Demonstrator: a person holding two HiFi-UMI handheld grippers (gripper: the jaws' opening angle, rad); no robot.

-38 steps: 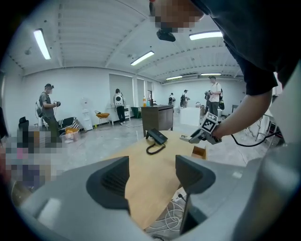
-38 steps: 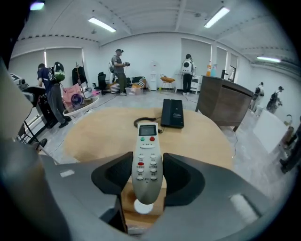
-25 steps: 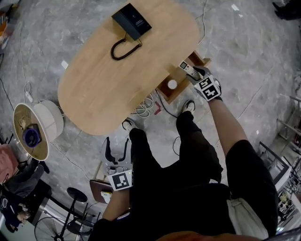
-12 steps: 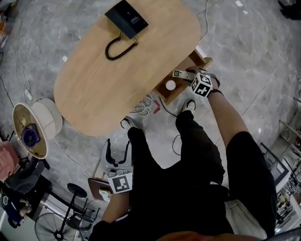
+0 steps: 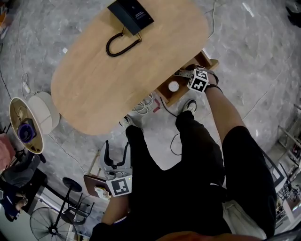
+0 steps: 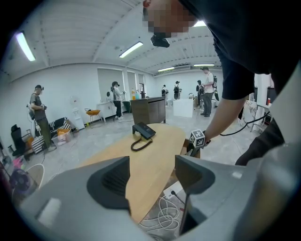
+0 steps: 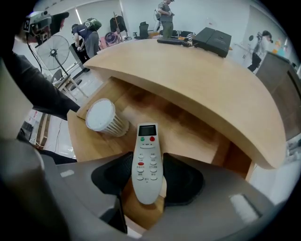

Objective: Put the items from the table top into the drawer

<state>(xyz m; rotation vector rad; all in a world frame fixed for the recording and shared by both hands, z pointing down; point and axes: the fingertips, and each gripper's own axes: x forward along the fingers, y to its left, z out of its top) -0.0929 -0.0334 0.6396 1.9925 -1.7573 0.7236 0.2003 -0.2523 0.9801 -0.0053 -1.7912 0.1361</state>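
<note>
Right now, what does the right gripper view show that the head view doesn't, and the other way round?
Only the right gripper view shows the right gripper with its jaws closed on the remote, whose red and green buttons and small screen are visible, plus people standing beyond the wooden table. Only the head view shows the left gripper hanging open beside the person's leg, and white cables coiled on the floor. Both show the table, the black telephone, the open drawer and the white ribbed cup.

Oval wooden table (image 5: pixel 146 61) with black telephone (image 5: pixel 131 14) near one end
</note>
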